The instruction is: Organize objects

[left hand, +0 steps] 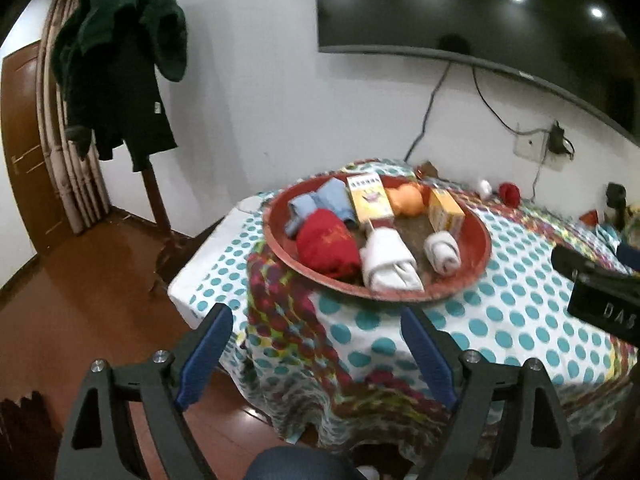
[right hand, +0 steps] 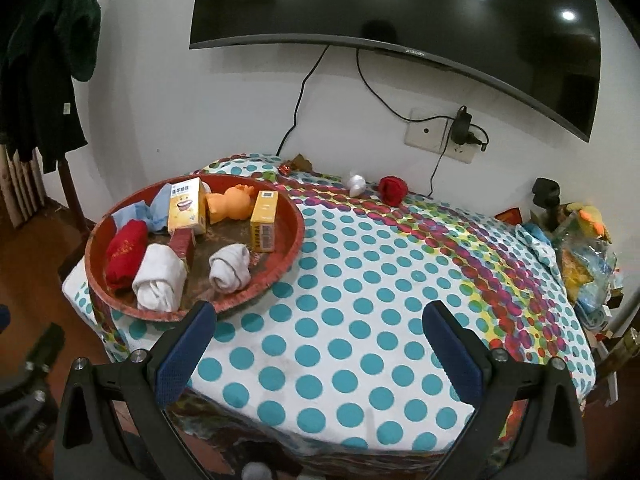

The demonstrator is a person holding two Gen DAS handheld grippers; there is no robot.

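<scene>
A round red tray [left hand: 478,258] [right hand: 294,240] sits on the left of a dotted tablecloth. It holds a red rolled cloth [left hand: 326,246] [right hand: 124,250], two white rolled cloths [left hand: 390,264] [right hand: 160,276], a blue cloth [left hand: 320,204], two yellow boxes [left hand: 368,196] [right hand: 264,222] and an orange toy duck [left hand: 406,198] [right hand: 232,206]. A small white roll [right hand: 356,184] and a red roll [right hand: 392,190] lie on the table by the wall. My left gripper [left hand: 316,320] is open and empty, in front of the tray. My right gripper [right hand: 318,318] is open and empty over the table's front part.
A coat stand with dark green clothes [left hand: 120,60] stands at the left by a door. A TV [right hand: 400,4] hangs on the wall, with cables and a socket [right hand: 444,132] below. Bags and toys [right hand: 584,248] crowd the table's right edge. The right gripper's body [left hand: 600,292] shows at the right.
</scene>
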